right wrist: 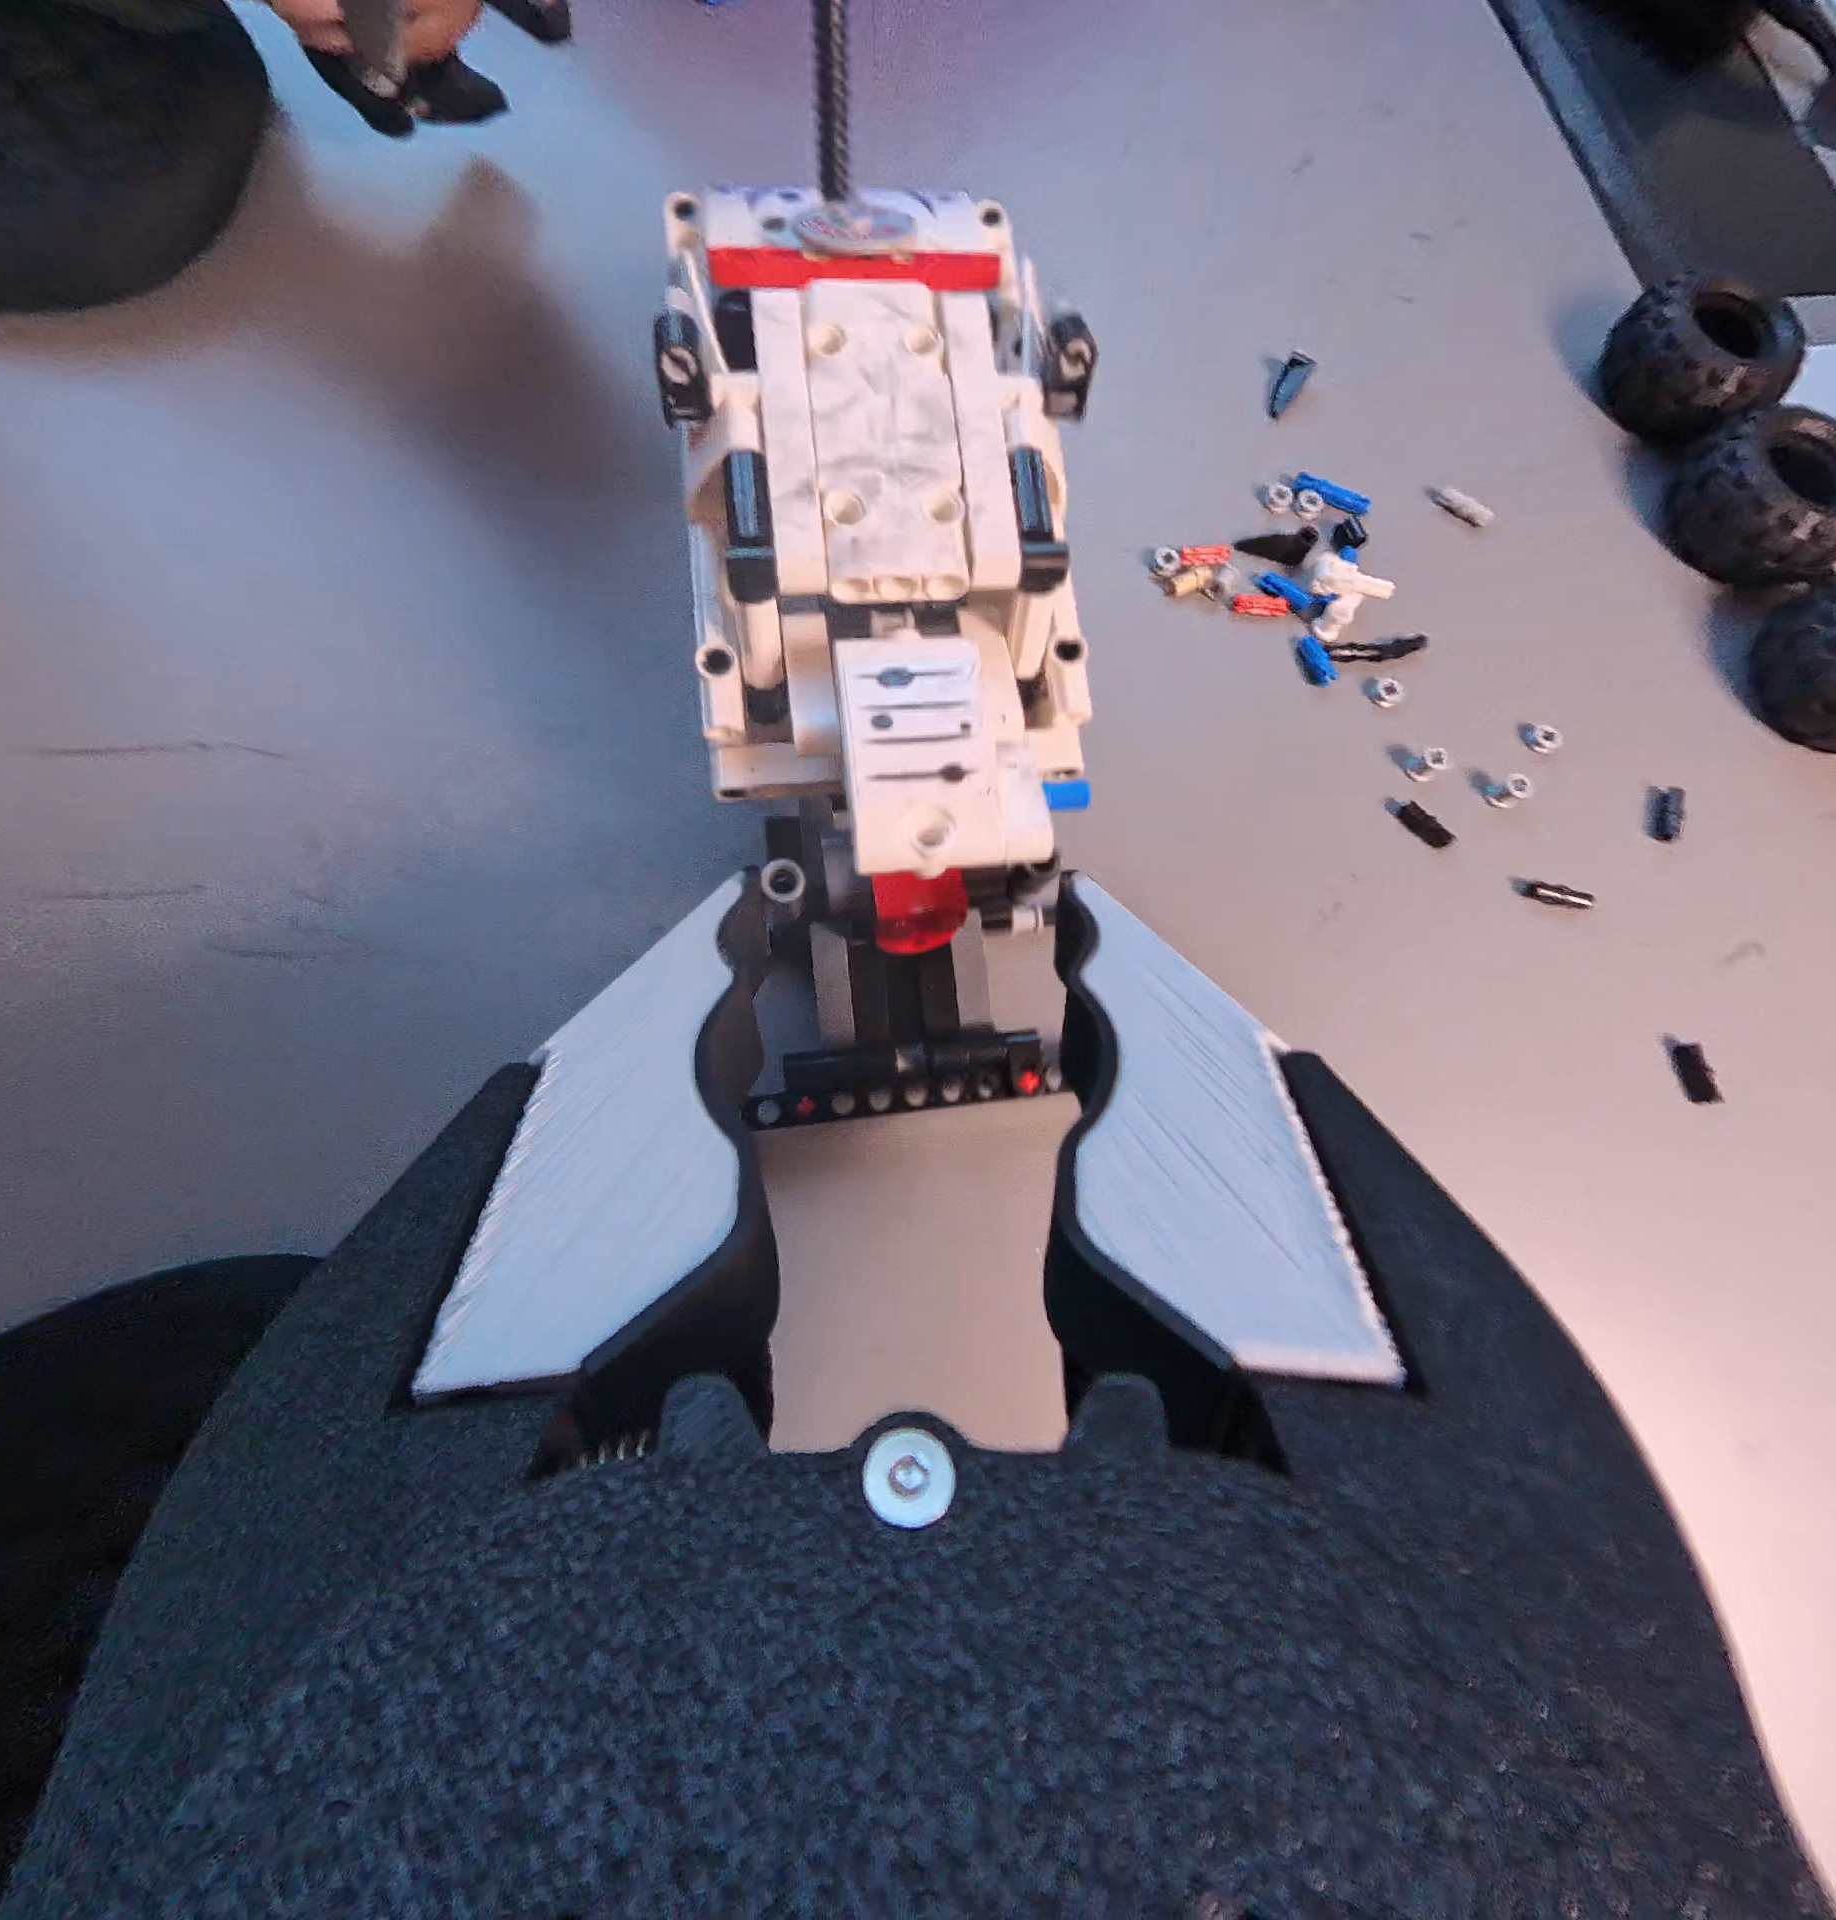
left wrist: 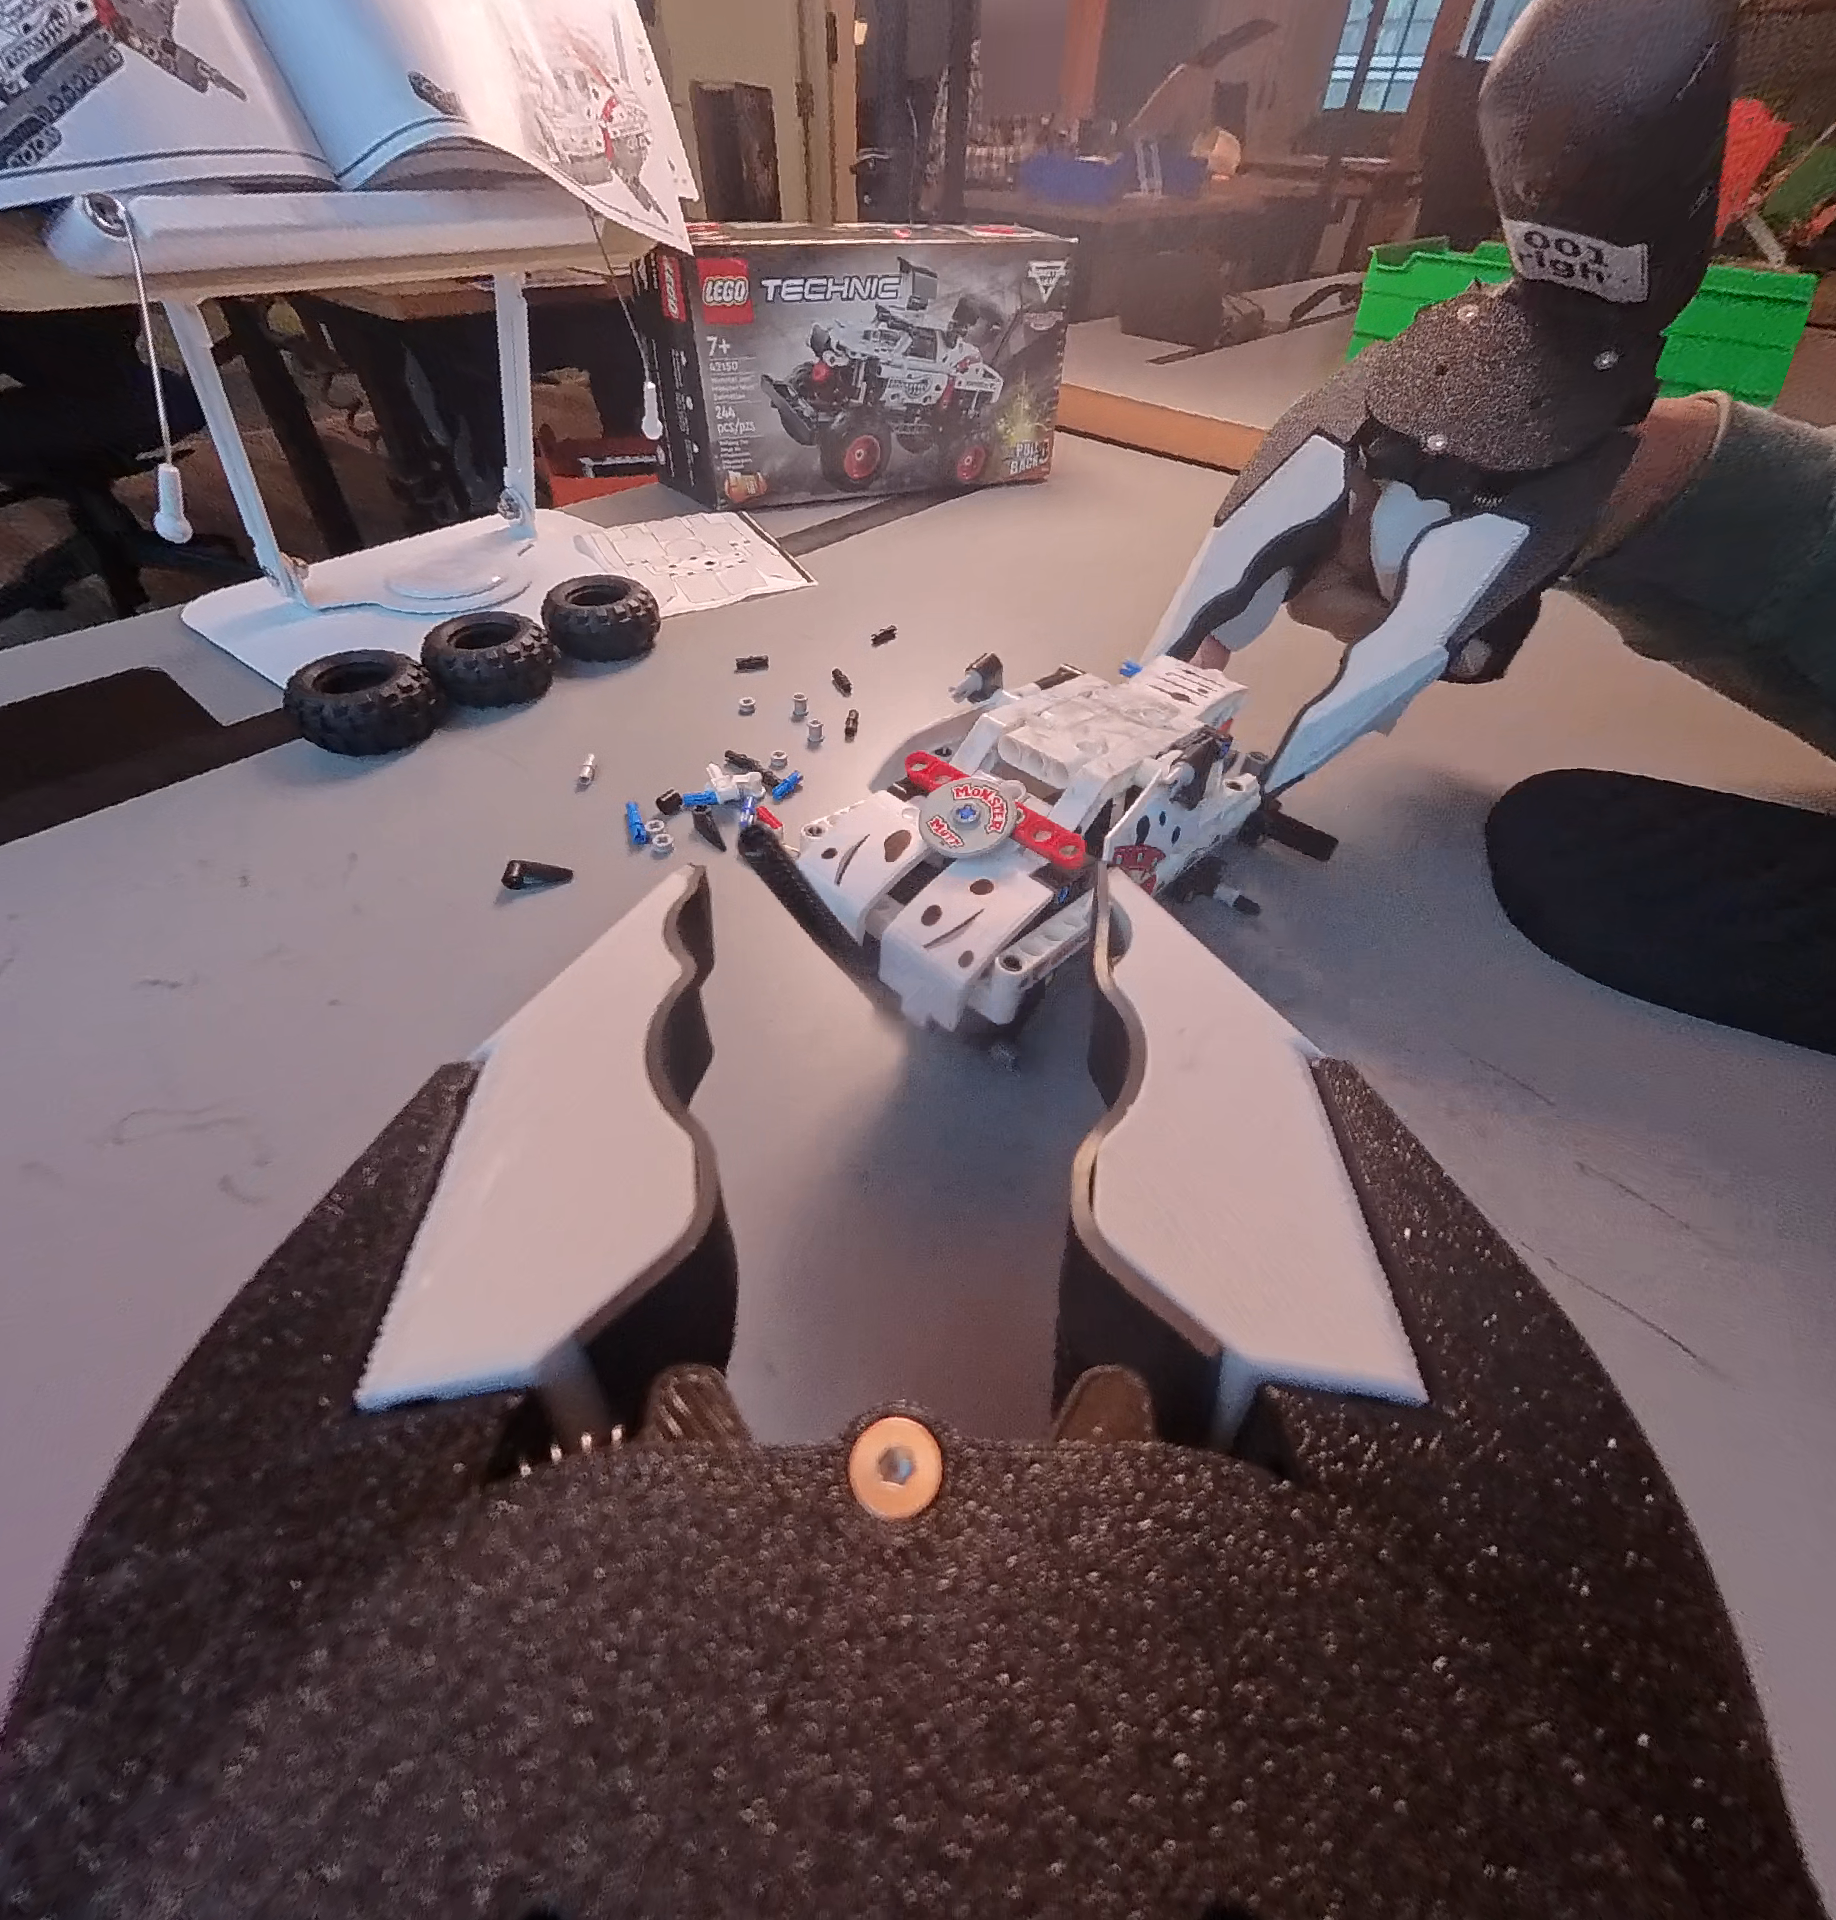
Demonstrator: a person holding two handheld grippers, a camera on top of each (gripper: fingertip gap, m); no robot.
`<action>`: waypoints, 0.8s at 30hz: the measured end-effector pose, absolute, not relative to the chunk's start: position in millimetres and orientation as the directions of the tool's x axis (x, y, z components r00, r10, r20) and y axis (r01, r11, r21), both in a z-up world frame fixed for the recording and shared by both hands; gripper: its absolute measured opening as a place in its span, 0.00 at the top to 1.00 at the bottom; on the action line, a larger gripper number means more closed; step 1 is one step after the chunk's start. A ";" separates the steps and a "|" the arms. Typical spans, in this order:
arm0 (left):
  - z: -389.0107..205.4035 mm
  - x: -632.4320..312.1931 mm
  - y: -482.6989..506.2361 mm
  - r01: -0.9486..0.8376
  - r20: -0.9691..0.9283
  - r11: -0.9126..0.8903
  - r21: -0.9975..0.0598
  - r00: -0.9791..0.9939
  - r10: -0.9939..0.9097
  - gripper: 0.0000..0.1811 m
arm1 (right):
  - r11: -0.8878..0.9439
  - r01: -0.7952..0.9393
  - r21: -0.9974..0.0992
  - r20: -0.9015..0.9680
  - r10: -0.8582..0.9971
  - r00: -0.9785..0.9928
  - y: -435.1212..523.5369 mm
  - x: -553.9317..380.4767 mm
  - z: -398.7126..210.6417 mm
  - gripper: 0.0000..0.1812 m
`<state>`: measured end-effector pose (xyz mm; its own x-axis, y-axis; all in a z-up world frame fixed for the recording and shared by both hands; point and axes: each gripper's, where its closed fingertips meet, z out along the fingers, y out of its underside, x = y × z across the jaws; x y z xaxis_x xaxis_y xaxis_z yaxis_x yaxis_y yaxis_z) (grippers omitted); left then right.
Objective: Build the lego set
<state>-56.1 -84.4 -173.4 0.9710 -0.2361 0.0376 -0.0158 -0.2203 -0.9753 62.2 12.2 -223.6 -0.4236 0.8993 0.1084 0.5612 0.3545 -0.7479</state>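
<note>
Across the middle of both views lies the grey surface (left wrist: 270, 1039), and on it rests the half-built truck body (left wrist: 1007, 831), white with black spots, a red beam and a round disc on its hood. Its long axis runs from the left gripper (left wrist: 898, 894) to the right gripper (right wrist: 909, 894), so each one meets one end of the model.

At the centre of the right wrist view the black tail frame of the truck sits between the right jaws, which stand wide and, as far as I can see, do not press it. The left jaws are also wide and hold nothing; the hood end is just in front of their tips. I judge the right gripper nearer for a grasp.

Toward the left of the left wrist view three black tyres (left wrist: 467, 675) wait in a row, not yet mounted. Between them and the truck are scattered small pins and bushes (left wrist: 727, 790), blue, black, grey and red.
</note>
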 end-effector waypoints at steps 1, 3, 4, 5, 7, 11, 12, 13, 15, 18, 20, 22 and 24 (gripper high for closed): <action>-173.4 -57.6 -83.8 -0.011 0.040 -0.218 -0.976 0.972 -0.230 0.61 | 0.360 0.570 -0.738 0.114 0.900 -0.421 17.1 63.2 -227.5 0.73; -172.5 -61.2 -82.5 -0.002 0.045 -0.211 -0.978 0.975 -0.219 0.61 | 0.359 0.561 -0.746 0.101 0.893 -0.438 14.3 64.6 -232.4 0.75; -172.4 -63.3 -81.6 0.000 0.046 -0.208 -0.978 0.976 -0.213 0.61 | 0.360 0.545 -0.758 0.104 0.891 -0.443 12.0 64.0 -233.8 0.76; -172.0 -65.6 -80.4 0.003 0.046 -0.206 -0.979 0.977 -0.207 0.61 | 0.362 0.531 -0.766 0.122 0.893 -0.434 12.8 62.7 -235.0 0.78; -170.2 -69.9 -77.7 0.007 0.047 -0.197 -0.980 0.979 -0.197 0.62 | 0.356 0.511 -0.783 0.131 0.896 -0.424 13.3 62.5 -235.7 0.80; -154.7 -82.8 -72.6 -0.015 0.008 -0.146 -0.989 0.987 -0.158 0.63 | 0.353 0.505 -0.788 0.103 0.884 -0.456 9.5 69.8 -236.0 0.83; -146.9 -88.7 -71.3 -0.030 -0.012 -0.129 -0.991 0.990 -0.138 0.64 | 0.359 0.504 -0.785 0.104 0.879 -0.465 9.4 71.9 -235.9 0.83; -137.6 -94.6 -69.6 -0.040 -0.026 -0.114 -0.993 0.992 -0.122 0.66 | 0.364 0.501 -0.785 0.103 0.874 -0.474 9.5 74.2 -235.5 0.84; -116.2 -104.1 -62.2 -0.045 -0.033 -0.096 -0.994 0.992 -0.118 0.71 | 0.353 0.485 -0.800 0.084 0.866 -0.493 9.2 79.2 -232.4 0.88; -78.6 -130.5 -34.5 -0.053 -0.049 -0.082 -0.995 0.997 -0.053 0.72 | 0.260 0.435 -0.862 0.005 0.863 -0.505 9.8 85.4 -215.0 0.80; -54.8 -153.6 -4.5 -0.067 -0.068 -0.083 -0.994 0.998 0.006 0.70 | 0.183 0.373 -0.910 -0.017 0.881 -0.473 19.8 83.6 -198.1 0.78; -37.9 -177.3 34.6 -0.079 -0.083 -0.094 -0.992 0.995 0.046 0.64 | 0.075 0.270 -0.960 -0.042 0.914 -0.403 37.0 77.4 -177.6 0.78; -28.9 -206.8 78.8 -0.081 -0.090 -0.088 -0.993 0.991 0.100 0.59 | -0.016 0.192 -0.981 -0.075 0.950 -0.303 59.9 71.5 -166.2 0.79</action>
<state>-206.8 78.8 -28.9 0.9909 0.1003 -0.0902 -0.0815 -0.0877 -0.9928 71.5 59.9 -166.2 -0.3033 0.9499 -0.0752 0.1916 -0.0165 -0.9813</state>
